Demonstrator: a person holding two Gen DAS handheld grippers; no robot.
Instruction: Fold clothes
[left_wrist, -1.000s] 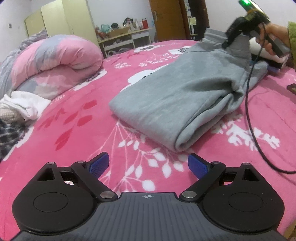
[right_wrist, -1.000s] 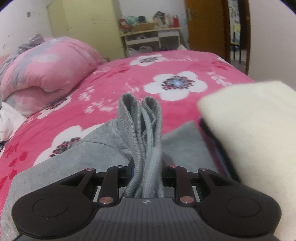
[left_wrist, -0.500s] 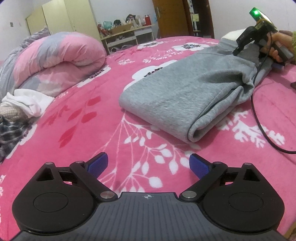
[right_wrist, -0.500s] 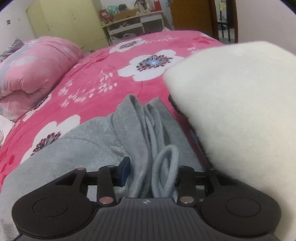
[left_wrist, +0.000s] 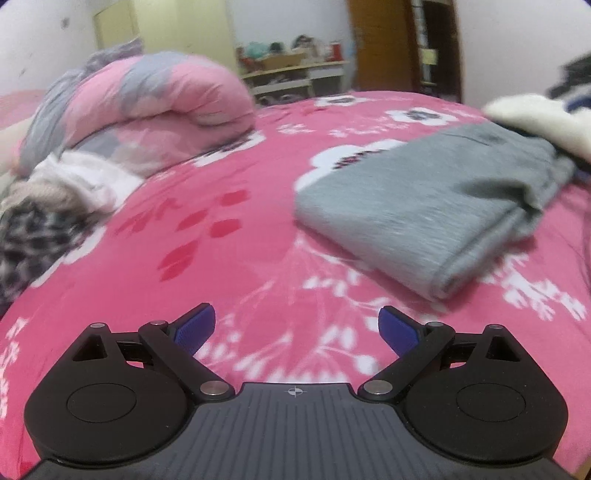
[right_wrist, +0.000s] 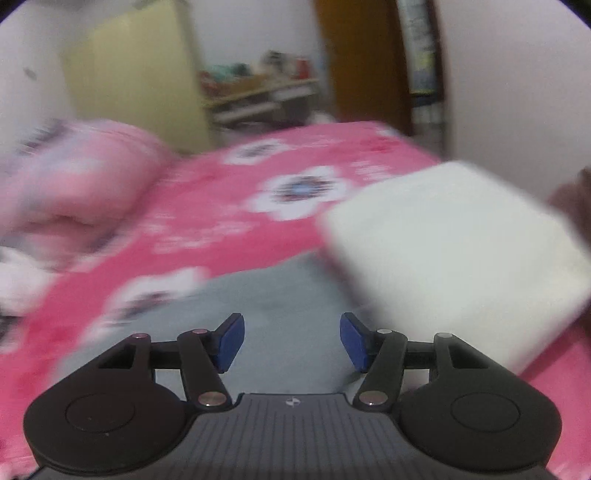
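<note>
gray pants: folded, flat on bed | soft, floppy, light; best grabbed at thick folded edge | left gripper: fingers wide, empty | right gripper: fingers just opening, nothing between

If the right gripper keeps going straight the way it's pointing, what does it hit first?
Most likely the folded grey garment lying right ahead of the right gripper, whose open jaws hold nothing. The cream bundle sits off to the right. Blur makes depth uncertain.
</note>
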